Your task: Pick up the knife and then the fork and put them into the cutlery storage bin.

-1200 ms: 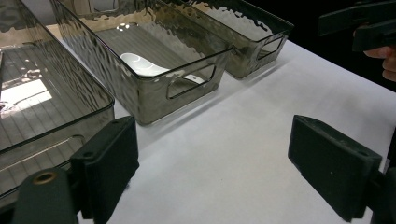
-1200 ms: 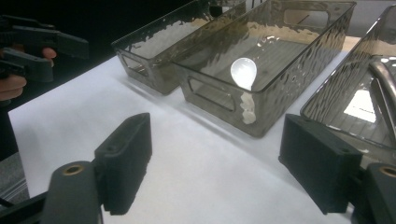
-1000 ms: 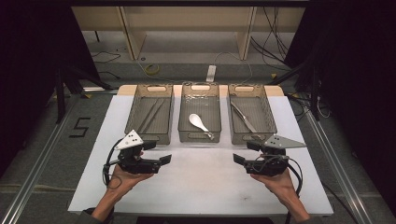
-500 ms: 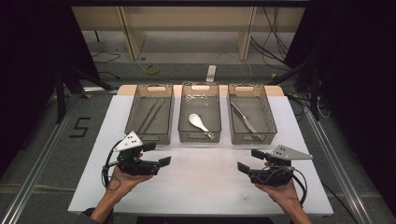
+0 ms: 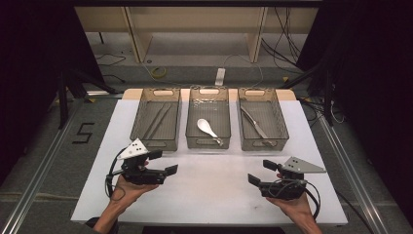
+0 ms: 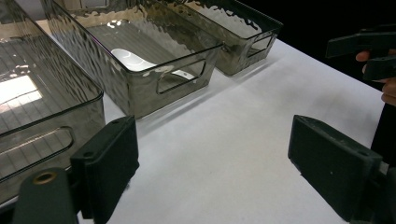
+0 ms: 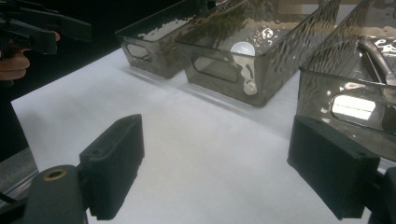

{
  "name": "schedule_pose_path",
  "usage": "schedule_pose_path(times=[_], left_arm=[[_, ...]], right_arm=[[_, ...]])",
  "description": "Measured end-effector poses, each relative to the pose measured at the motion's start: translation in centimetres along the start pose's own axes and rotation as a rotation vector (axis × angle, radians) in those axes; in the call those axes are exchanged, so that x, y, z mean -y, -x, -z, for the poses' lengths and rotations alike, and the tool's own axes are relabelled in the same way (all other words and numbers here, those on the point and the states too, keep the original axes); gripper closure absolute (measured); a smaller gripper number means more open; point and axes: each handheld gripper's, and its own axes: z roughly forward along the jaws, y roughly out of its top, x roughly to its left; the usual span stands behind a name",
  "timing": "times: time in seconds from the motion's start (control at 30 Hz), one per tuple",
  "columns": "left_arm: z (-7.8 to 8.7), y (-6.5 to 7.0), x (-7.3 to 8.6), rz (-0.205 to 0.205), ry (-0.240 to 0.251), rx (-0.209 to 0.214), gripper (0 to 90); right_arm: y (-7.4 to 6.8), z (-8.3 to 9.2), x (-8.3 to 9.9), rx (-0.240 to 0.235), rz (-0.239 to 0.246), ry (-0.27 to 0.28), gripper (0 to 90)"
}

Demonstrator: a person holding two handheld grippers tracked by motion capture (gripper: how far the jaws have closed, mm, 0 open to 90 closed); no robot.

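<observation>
Three smoky clear bins stand in a row at the back of the white table [image 5: 214,195]. The left bin [image 5: 157,141] holds thin chopsticks [image 5: 157,121], the middle bin [image 5: 208,142] a white spoon [image 5: 206,127], the right bin [image 5: 263,144] a metal utensil [image 5: 256,125]. My left gripper [image 5: 163,162] hovers over the table in front of the left bin, open and empty. My right gripper [image 5: 260,171] is held low at the front right, open with nothing between its jaws. In the left gripper view the spoon [image 6: 128,57] shows through the middle bin's wall [image 6: 154,88].
A wooden shelf unit [image 5: 195,24] and loose cables [image 5: 160,73] lie beyond the table on the floor. Metal rails [image 5: 44,161] run along both sides. Dark curtains flank the area. White table surface spreads between the two grippers.
My right gripper has drawn back toward the table's front edge and a little to the right. The left gripper has barely shifted.
</observation>
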Motion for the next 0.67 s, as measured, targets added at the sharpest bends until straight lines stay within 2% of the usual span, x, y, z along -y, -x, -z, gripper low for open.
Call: schedule_pose_path(times=[0.43, 0.67], left_arm=[[0.01, -0.04, -0.04, 0.008, 0.002, 0.0, 15.7], [-0.01, -0.05, -0.06, -0.001, -0.007, -0.002, 15.7]], right_arm=[[-0.13, -0.16, -0.08, -0.003, 0.007, -0.005, 19.2], [-0.08, -0.19, -0.13, -0.003, 0.006, -0.008, 19.3]])
